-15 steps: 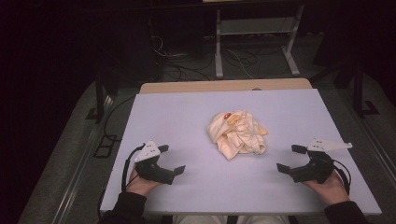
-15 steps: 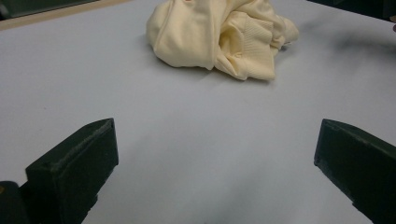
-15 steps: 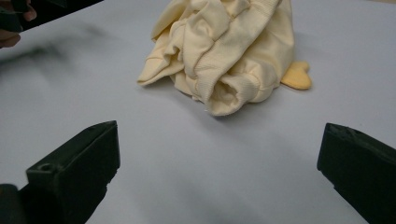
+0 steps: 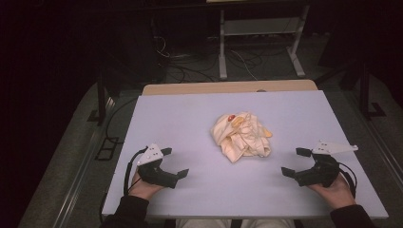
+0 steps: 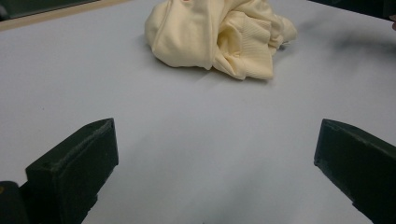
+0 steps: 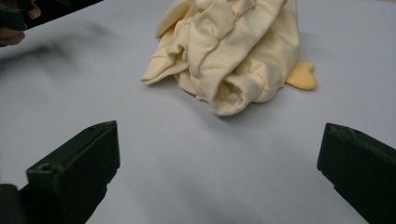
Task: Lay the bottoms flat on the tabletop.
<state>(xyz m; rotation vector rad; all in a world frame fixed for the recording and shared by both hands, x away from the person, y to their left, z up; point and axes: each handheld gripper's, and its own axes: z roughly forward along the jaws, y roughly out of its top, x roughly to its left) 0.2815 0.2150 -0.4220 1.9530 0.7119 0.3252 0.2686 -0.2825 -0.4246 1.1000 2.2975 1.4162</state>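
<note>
A crumpled pale yellow garment (image 4: 241, 135) with small red and orange patches lies bunched in the middle of the table. My left gripper (image 4: 174, 163) rests near the front left edge, open and holding nothing, pointing toward the garment. Near the front right edge my right gripper (image 4: 293, 162) also stands open and holds nothing. In the left gripper view the garment (image 5: 215, 35) lies well beyond the wide-apart jaws of the left gripper (image 5: 215, 135). The right gripper view shows the garment (image 6: 233, 51) ahead of the right gripper (image 6: 219, 135), with an orange piece (image 6: 301, 77) sticking out.
The table (image 4: 190, 118) has a pale lilac top with a wooden strip (image 4: 228, 88) along its far edge. Beyond it stand a metal rack (image 4: 259, 33) and loose cables (image 4: 190, 66) on a dark floor. Bare tabletop separates each gripper from the garment.
</note>
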